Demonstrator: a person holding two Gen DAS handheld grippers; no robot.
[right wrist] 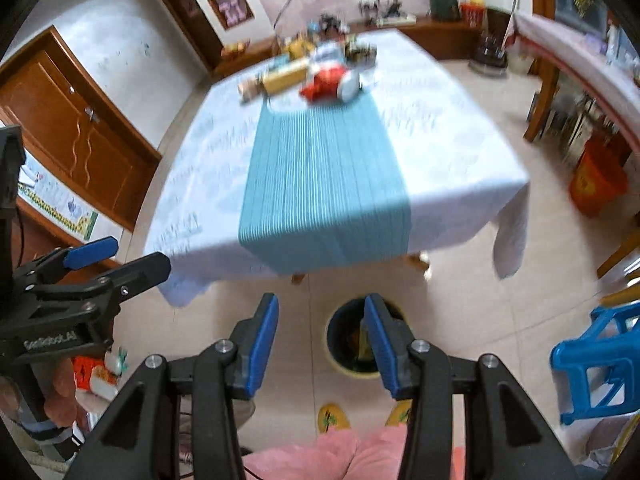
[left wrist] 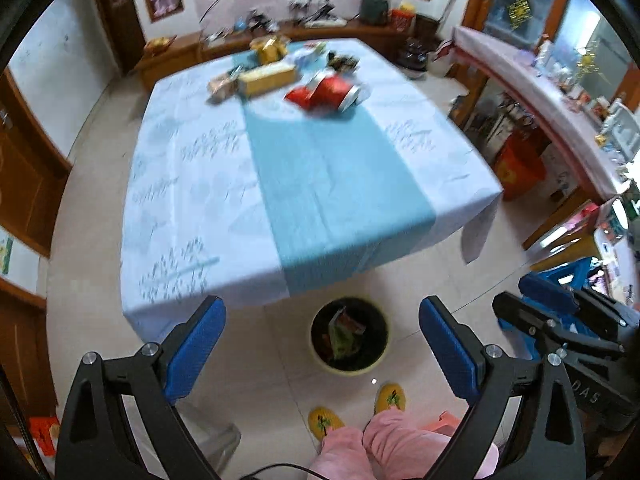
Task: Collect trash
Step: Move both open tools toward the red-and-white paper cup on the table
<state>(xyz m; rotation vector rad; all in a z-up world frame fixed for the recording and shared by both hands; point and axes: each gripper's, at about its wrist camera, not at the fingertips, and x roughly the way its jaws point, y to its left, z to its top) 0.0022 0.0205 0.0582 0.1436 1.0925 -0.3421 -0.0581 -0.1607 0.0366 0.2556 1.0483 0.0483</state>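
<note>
My left gripper (left wrist: 322, 354) hangs wide open and empty, my right gripper (right wrist: 322, 348) half-parted on nothing, both over the floor bin (left wrist: 350, 336) holding wrappers, so next I reach for the trash pile (left wrist: 280, 76) far across the table (left wrist: 192, 184).

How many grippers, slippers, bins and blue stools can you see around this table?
Grippers: 2, the left gripper and the right gripper, both empty
Yellow slippers: 2, one beside the other
Trash bin on the floor: 1
Blue plastic stool: 1
Total: 6
</note>
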